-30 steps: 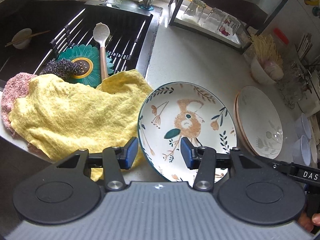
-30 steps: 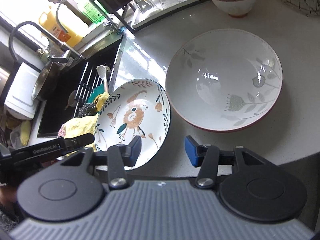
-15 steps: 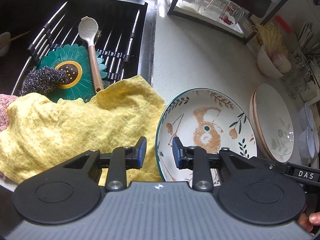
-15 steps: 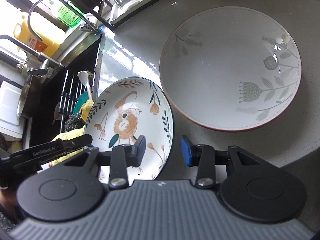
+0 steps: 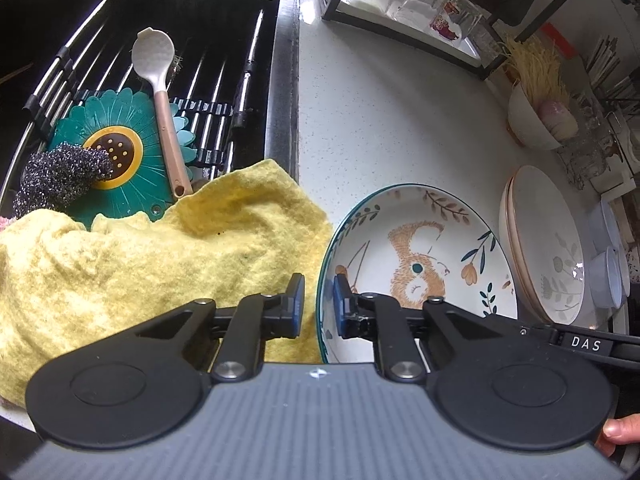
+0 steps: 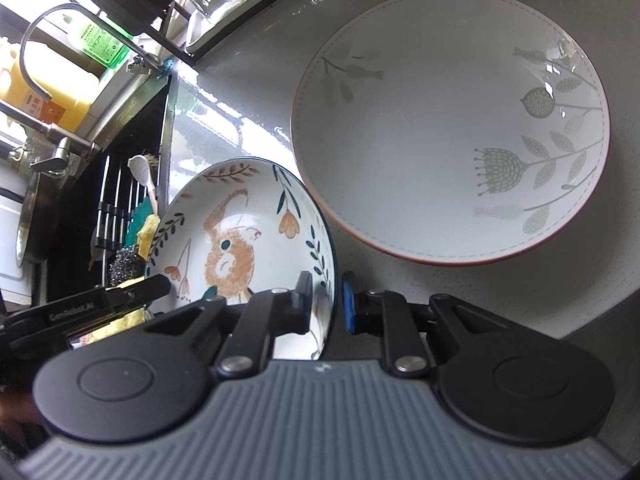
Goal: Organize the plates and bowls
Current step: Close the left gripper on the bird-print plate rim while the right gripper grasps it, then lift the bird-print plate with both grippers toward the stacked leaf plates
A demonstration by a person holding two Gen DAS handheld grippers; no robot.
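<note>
Left wrist view: the left gripper point(image 5: 319, 304) and right gripper point(image 6: 326, 304), jaws just closing, each pinch the squirrel plate point(image 5: 420, 264) rim between their pads; uneven lifting could slip it.

A pale speckled countertop point(image 5: 384, 120) carries everything, running beside a dark sink point(image 5: 180, 12) set into it. Directly on it rests a squirrel plate point(image 5: 432, 240) with a teal rim, and just beside that a stack of white leaf-patterned plates point(image 5: 548, 248) with reddish rims. A yellow cloth point(image 5: 160, 256) drapes from the sink edge onto the counter, touching the squirrel plate's edge. Further back stand a black-framed rack of upturned glasses point(image 5: 416, 4) and a pale bowl point(image 5: 532, 128) of straw-like stuff.
</note>
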